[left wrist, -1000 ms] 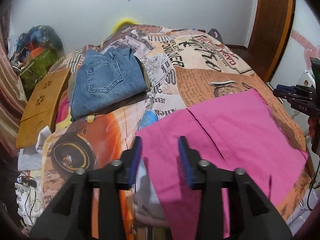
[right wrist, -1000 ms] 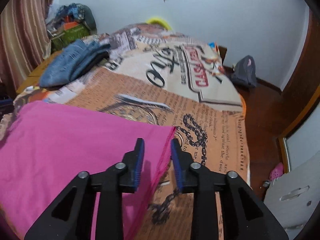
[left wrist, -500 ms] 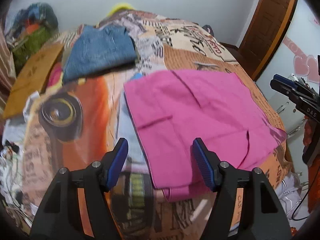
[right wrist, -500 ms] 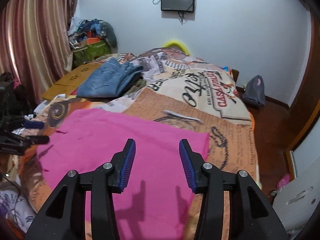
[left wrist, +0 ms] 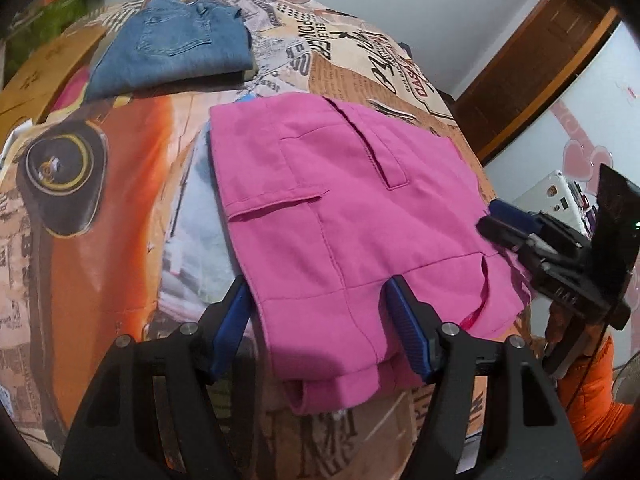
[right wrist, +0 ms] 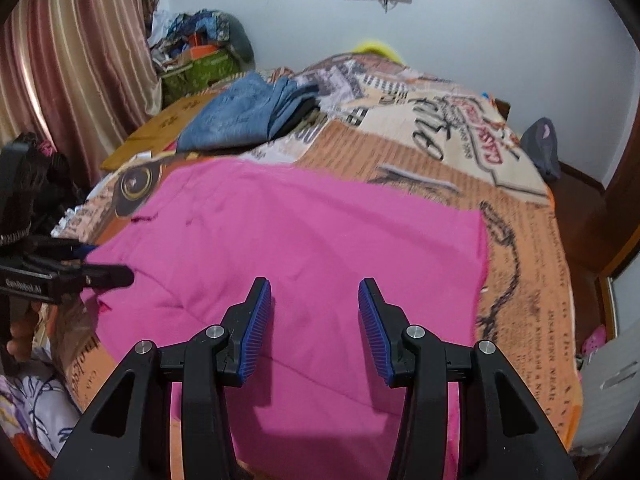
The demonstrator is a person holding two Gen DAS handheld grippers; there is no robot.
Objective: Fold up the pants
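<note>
Pink pants (left wrist: 340,200) lie folded flat on the printed bedspread (left wrist: 112,184), waistband end at the bed's near edge. My left gripper (left wrist: 320,316) is open, its blue pads straddling the near left part of the pants just above them. My right gripper (right wrist: 314,320) is open and empty above the pants (right wrist: 300,248). The right gripper also shows in the left wrist view (left wrist: 500,220) by the pants' right edge. The left gripper shows in the right wrist view (right wrist: 104,264) at their left edge.
Folded blue jeans (left wrist: 176,48) lie at the far left of the bed. A wooden board (right wrist: 164,128) and a cluttered pile (right wrist: 200,48) sit beyond them by the curtain (right wrist: 72,60). A wooden door (left wrist: 532,68) stands at the right.
Both grippers opened wider and pulled back from the pants' corners. The left view now looks down over the near edge of the pants; the right gripper hovers over their middle.
</note>
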